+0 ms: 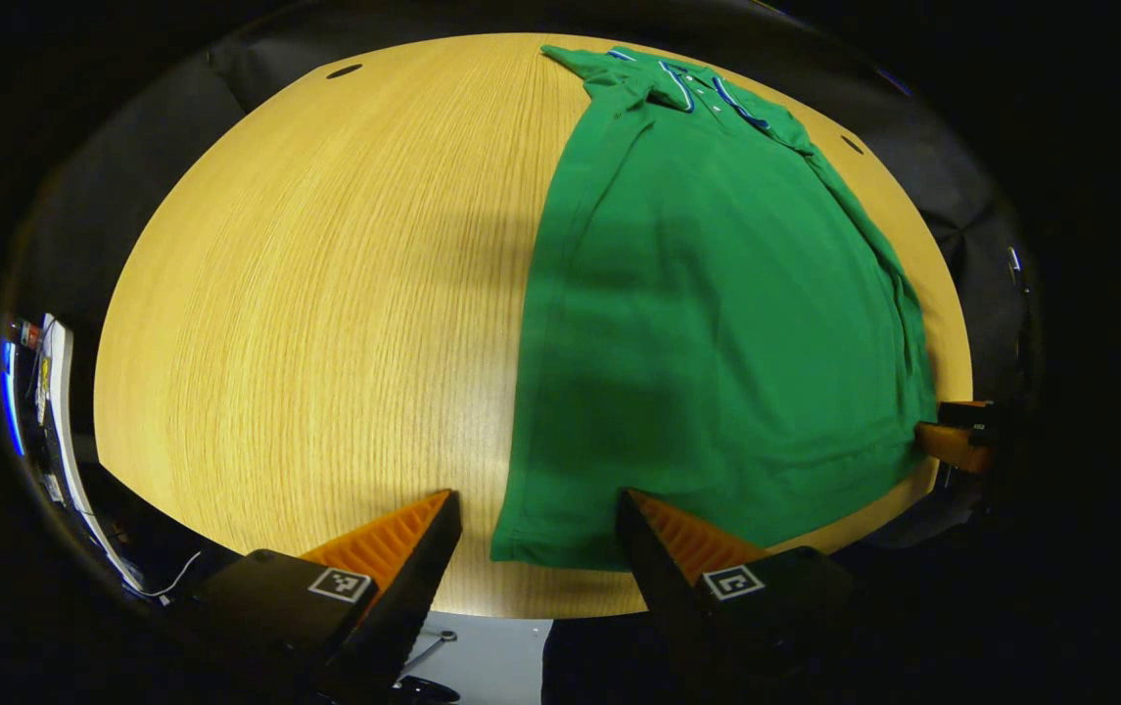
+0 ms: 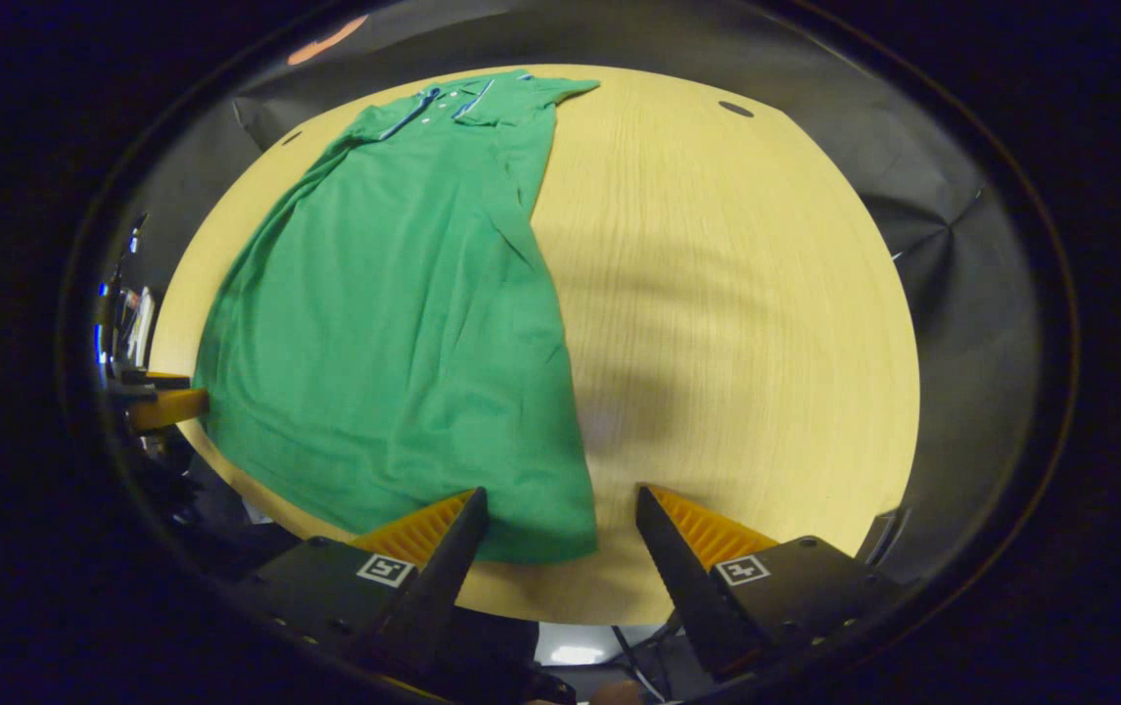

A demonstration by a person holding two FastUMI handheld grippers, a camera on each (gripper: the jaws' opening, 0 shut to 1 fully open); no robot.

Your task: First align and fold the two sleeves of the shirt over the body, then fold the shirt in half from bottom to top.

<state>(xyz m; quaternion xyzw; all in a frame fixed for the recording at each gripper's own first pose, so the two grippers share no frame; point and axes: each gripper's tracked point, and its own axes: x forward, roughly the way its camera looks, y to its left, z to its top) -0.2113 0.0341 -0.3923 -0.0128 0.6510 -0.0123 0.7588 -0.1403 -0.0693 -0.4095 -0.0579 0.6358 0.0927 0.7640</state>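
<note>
A green polo shirt [image 1: 717, 323] lies flat on the wooden table, collar [image 1: 692, 83] at the far end and hem toward me, both sleeves folded in over the body. My left gripper [image 1: 538, 514] is open above the hem's left corner, its fingers straddling that corner. In the right gripper view the same shirt [image 2: 394, 323] stretches away, and my right gripper [image 2: 560, 509] is open over the hem's right corner. The right gripper [image 1: 957, 431] also peeks in at the far right of the left gripper view, and the left gripper [image 2: 163, 401] shows at the left edge of the right gripper view.
The round wooden table [image 1: 325, 323] has bare wood left of the shirt in the left gripper view and bare wood [image 2: 736, 323] right of it in the right gripper view. Small dark holes [image 1: 345, 70] [image 2: 736, 108] mark the far rim. Clutter [image 1: 41, 392] sits off the table's left.
</note>
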